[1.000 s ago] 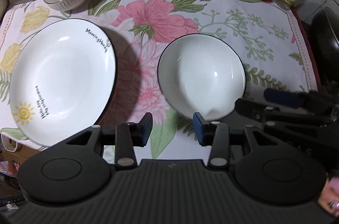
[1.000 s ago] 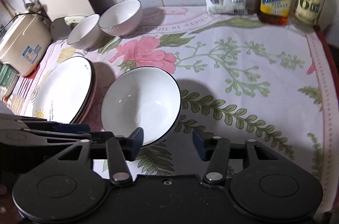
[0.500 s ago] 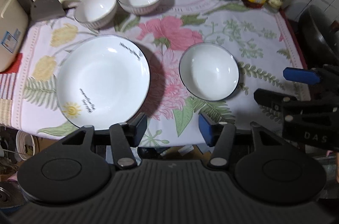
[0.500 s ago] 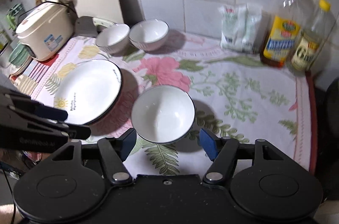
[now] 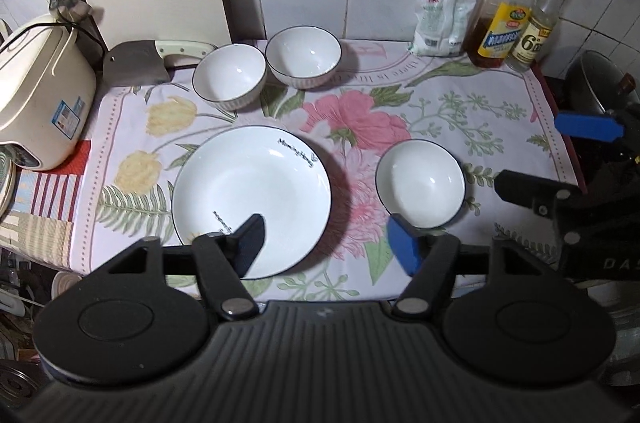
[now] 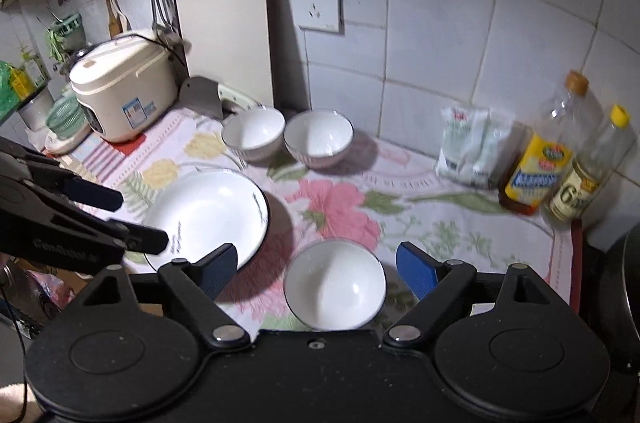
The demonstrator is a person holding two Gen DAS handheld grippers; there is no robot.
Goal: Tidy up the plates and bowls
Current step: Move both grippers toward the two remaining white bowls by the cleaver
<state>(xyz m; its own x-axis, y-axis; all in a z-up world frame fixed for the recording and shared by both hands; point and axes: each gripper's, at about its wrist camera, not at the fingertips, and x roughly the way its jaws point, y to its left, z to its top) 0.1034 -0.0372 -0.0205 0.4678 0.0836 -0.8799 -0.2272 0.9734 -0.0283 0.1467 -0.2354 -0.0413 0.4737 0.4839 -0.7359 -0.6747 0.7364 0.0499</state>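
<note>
The plate (image 5: 252, 199) and the bowls are what we have before us, all resting on the flowered cloth (image 5: 360, 119) that covers the desk. Nearest us, the left gripper (image 5: 326, 243) hangs above the front edge of the desk with its fingers (image 5: 250, 241) spreading apart and nothing between them; one dark pad shows in front of the plate's near rim without touching it. The right gripper (image 6: 316, 265) is likewise raised, its blue fingers (image 6: 416, 269) widening, and the near bowl (image 6: 335, 285) shows in the gap between them but lies on the cloth below, gripped by neither pad. That near bowl (image 5: 420, 183) sits to the right of the plate, close beside it but apart. The plate is wide, white and dark-rimmed, with small lettering on it; whether another plate lies under it we cannot tell. Farther back, two more white bowls stand side by side, almost touching: the left back bowl (image 5: 230, 77) and the right back bowl (image 5: 304, 57). Behind them to the left lie a cleaver (image 5: 136, 63) and a rice cooker (image 5: 38, 95). At the far right, against the tiled wall, stand a white packet (image 5: 440, 23) and two bottles (image 5: 506, 19).
</note>
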